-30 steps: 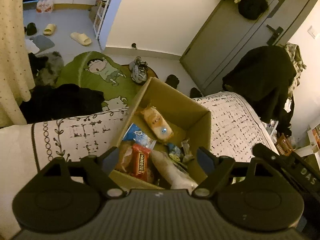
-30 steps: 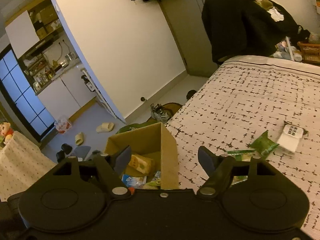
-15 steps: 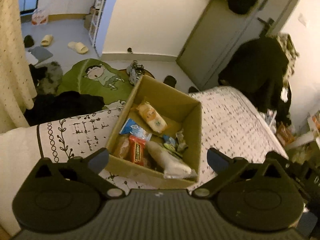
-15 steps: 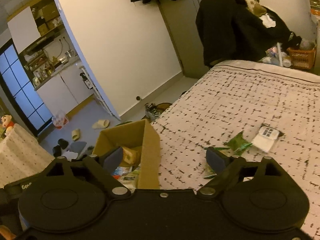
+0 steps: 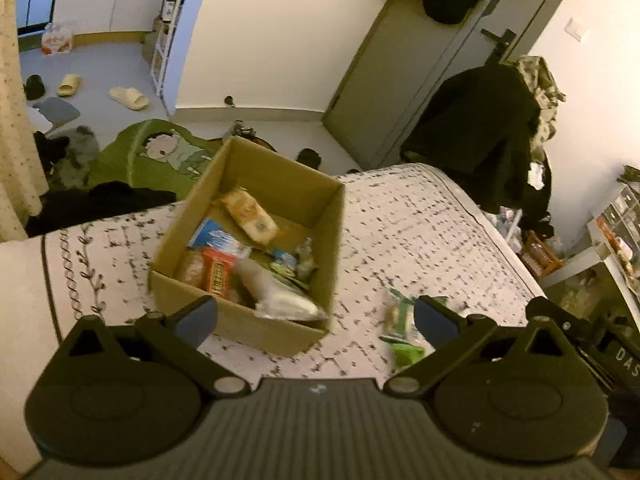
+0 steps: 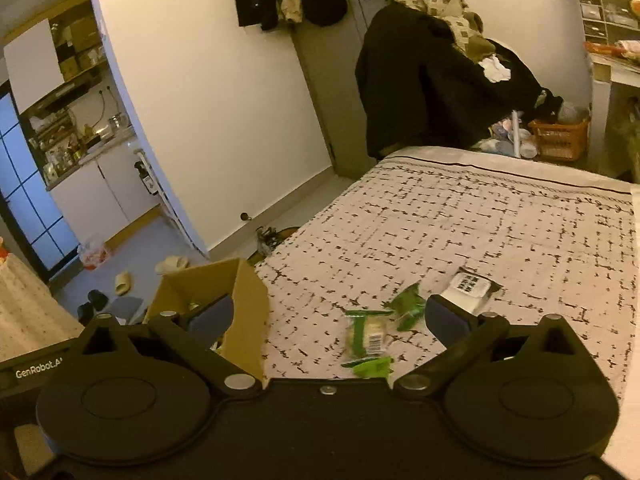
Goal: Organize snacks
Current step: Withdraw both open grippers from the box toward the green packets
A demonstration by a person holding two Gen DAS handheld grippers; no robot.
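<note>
Cardboard box (image 5: 240,328) on patterned bedspread (image 6: 480,232), perhaps green snack packets (image 6: 366,336) beside; right tool (image 6: 328,316) opening, left tool (image 5: 316,316) wide, both empty

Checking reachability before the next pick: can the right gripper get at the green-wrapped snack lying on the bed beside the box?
Probably yes. The green-wrapped snack lies on the open bedspread, ahead of the right gripper, whose jaws are opening with nothing between them. The cardboard box stands off to its left, apart from the snack.
</note>
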